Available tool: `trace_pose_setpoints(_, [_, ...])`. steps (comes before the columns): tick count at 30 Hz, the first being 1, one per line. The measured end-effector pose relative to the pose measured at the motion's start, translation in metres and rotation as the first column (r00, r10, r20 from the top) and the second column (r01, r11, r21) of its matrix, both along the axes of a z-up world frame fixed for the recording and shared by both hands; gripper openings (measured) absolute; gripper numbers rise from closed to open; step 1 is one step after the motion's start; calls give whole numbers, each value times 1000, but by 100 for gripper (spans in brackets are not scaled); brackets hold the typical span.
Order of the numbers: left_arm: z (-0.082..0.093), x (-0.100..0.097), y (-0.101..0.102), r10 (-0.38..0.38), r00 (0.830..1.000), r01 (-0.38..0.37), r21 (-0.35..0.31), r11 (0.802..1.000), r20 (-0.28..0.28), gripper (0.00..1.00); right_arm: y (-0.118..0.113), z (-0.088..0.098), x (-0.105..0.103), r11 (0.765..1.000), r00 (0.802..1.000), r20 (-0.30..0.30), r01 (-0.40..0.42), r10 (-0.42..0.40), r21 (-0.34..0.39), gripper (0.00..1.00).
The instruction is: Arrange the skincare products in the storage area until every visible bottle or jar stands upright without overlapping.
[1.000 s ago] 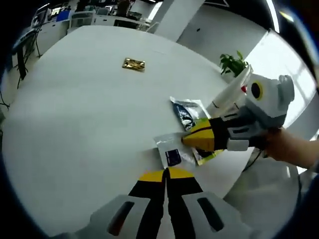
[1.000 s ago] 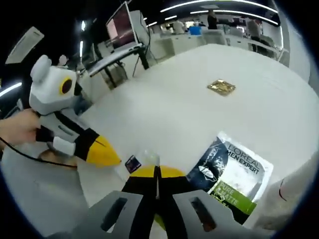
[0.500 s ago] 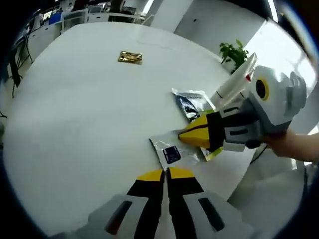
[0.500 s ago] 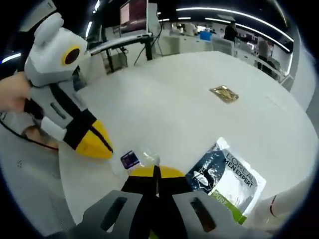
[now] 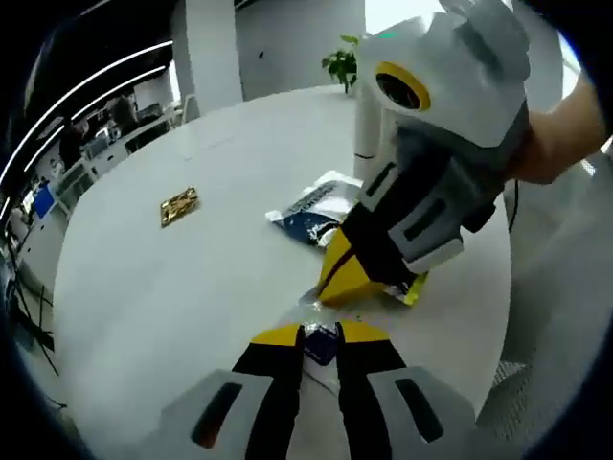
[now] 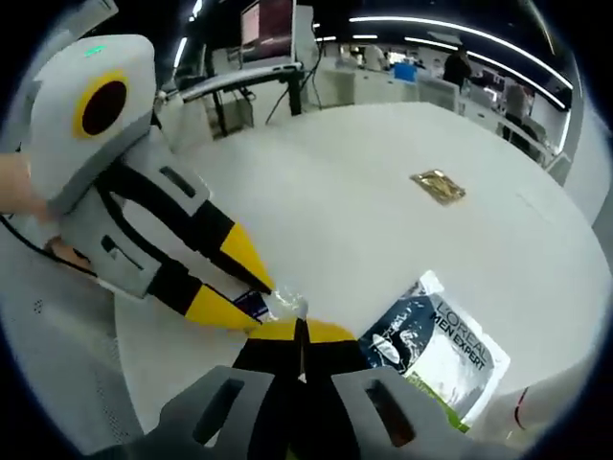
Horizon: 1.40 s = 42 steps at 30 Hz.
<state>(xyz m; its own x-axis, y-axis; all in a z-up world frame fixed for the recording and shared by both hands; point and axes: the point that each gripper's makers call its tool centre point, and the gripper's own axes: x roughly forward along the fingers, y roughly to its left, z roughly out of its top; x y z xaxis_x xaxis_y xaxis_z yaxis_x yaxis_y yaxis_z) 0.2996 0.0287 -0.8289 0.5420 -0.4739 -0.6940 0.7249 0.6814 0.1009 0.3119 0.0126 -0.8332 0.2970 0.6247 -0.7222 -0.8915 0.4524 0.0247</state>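
Sachets lie flat on my white table [image 5: 144,287]. The small clear sachet [image 6: 278,305] with its blue label sits just beside the dark L'Oreal sachet [image 6: 436,350], between my two tools. My left gripper [image 5: 319,335] is parted, its jaws straddling that clear sachet. My right gripper [image 6: 300,331] is clenched on the sachet's edge. Well beyond the L'Oreal sachet rests a gold sachet [image 6: 438,185]; a white bottle [image 5: 369,125] stands upright behind it.

The right gripper [image 5: 337,280] covers part of the L'Oreal sachet [image 5: 305,213], and the clear sachet [image 5: 322,343] sits half-hidden between the left gripper's [image 5: 320,337] jaws.
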Motion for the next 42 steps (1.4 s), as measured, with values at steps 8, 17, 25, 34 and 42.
trace_pose_setpoints(8, [-1, 0, -2, 20, 1000, -20, -6, 1000, -21, 11, 1, 4, 0, 995, 990, 104, -88, 92, -36, 3])
trace_pose_setpoints(17, [-3, 0, -2, 33, 999, -34, -9, 999, -29, 11, -7, 25, 1, 991, 964, 227, -129, 136, -46, 18])
trace_pose_setpoints(25, [-2, 2, -4, 44, 999, -45, -25, 999, -24, 16, -21, 33, -10, 984, 950, 260, -156, 172, -82, 28])
trace_pose_setpoints(34, [4, 2, -4, 65, 997, -66, -66, 996, -29, 22, -31, 34, -15, 988, 958, 245, -132, 147, -77, 32])
trace_pose_setpoints(42, [18, 0, -2, 87, 996, -89, -74, 993, -30, 26, -40, 49, -17, 993, 959, 260, -106, 115, -49, 39])
